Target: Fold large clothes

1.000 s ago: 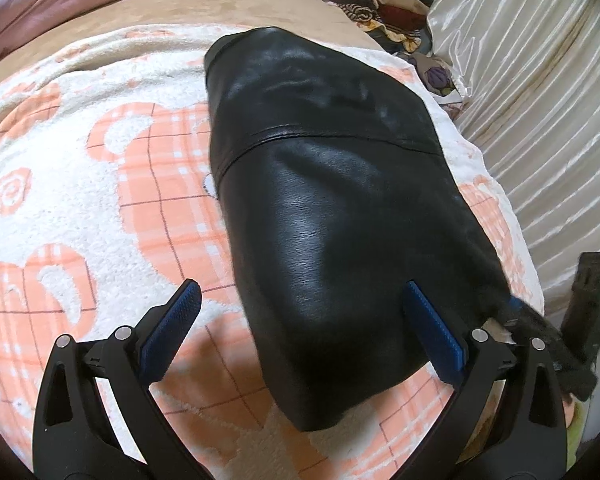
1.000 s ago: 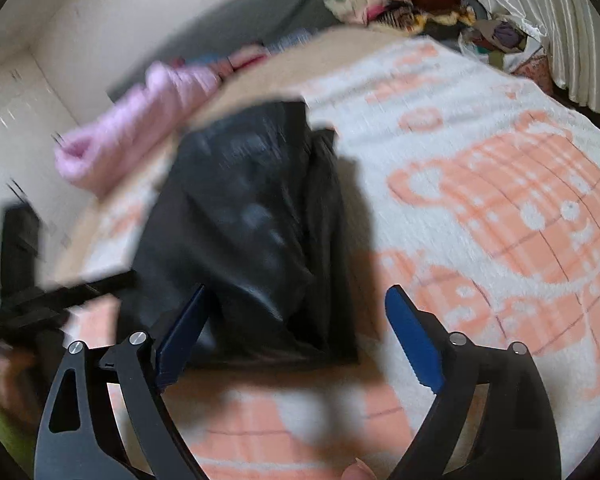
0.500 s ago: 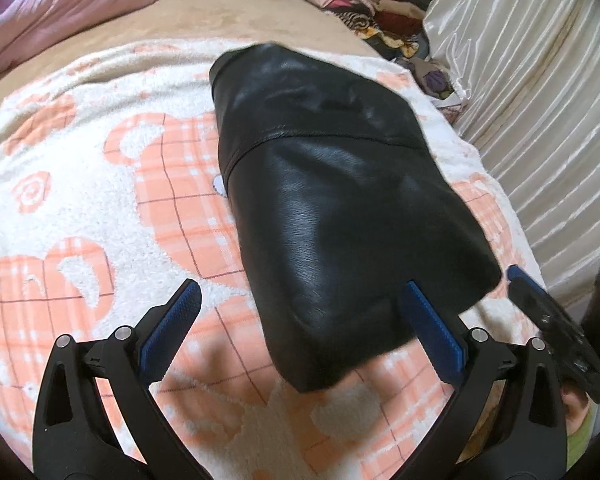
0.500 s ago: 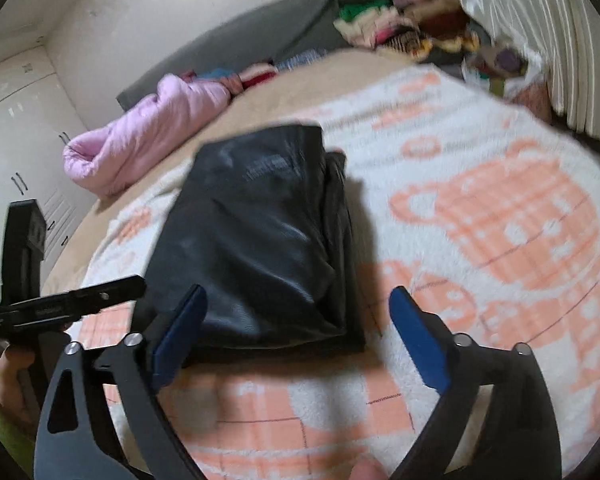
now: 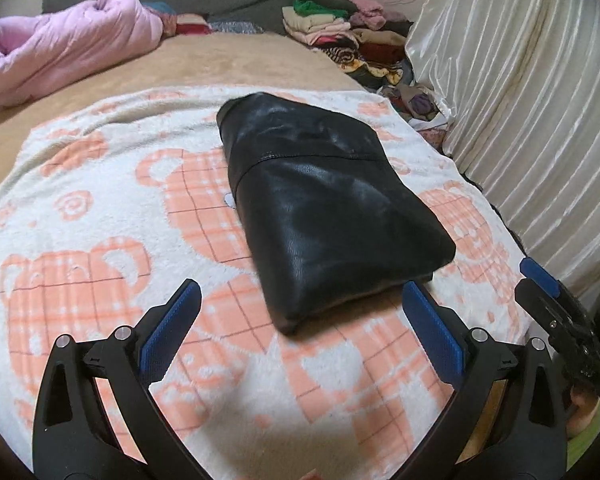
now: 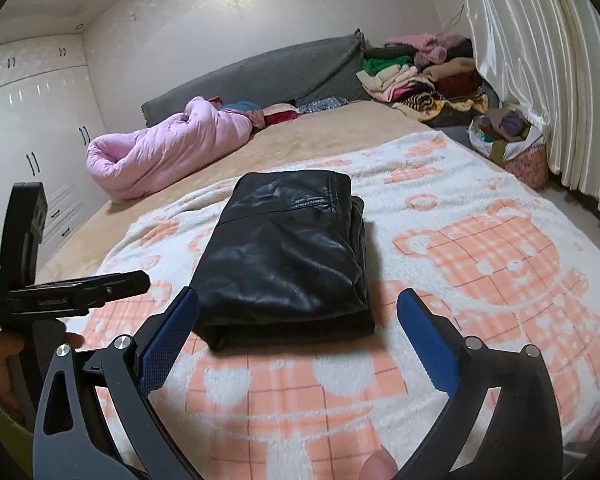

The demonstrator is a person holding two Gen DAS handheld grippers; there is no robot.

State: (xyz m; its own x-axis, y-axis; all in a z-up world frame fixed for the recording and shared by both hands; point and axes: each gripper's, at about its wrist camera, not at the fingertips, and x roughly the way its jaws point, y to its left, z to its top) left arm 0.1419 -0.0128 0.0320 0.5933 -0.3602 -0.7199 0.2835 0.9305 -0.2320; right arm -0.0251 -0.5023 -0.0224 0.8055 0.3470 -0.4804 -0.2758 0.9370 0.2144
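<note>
A black leather garment (image 5: 324,208) lies folded into a thick rectangle on the white and orange bear-print blanket (image 5: 100,216); it also shows in the right wrist view (image 6: 288,256). My left gripper (image 5: 300,300) is open and empty, held back from the garment's near corner. My right gripper (image 6: 300,300) is open and empty, just short of the garment's near edge. The right gripper shows at the right edge of the left wrist view (image 5: 560,320), and the left gripper at the left of the right wrist view (image 6: 64,292).
A pink quilt (image 6: 168,148) lies rolled at the head of the bed. A pile of folded clothes (image 6: 420,76) stands at the far right corner by the cream curtain (image 5: 520,100). White wardrobes (image 6: 32,120) line the left wall. A bag of clothes (image 6: 508,140) sits on the floor.
Both grippers have pulled back and up from the garment, so more of the bed and room shows. The garment lies still, folded, with neither gripper touching it.
</note>
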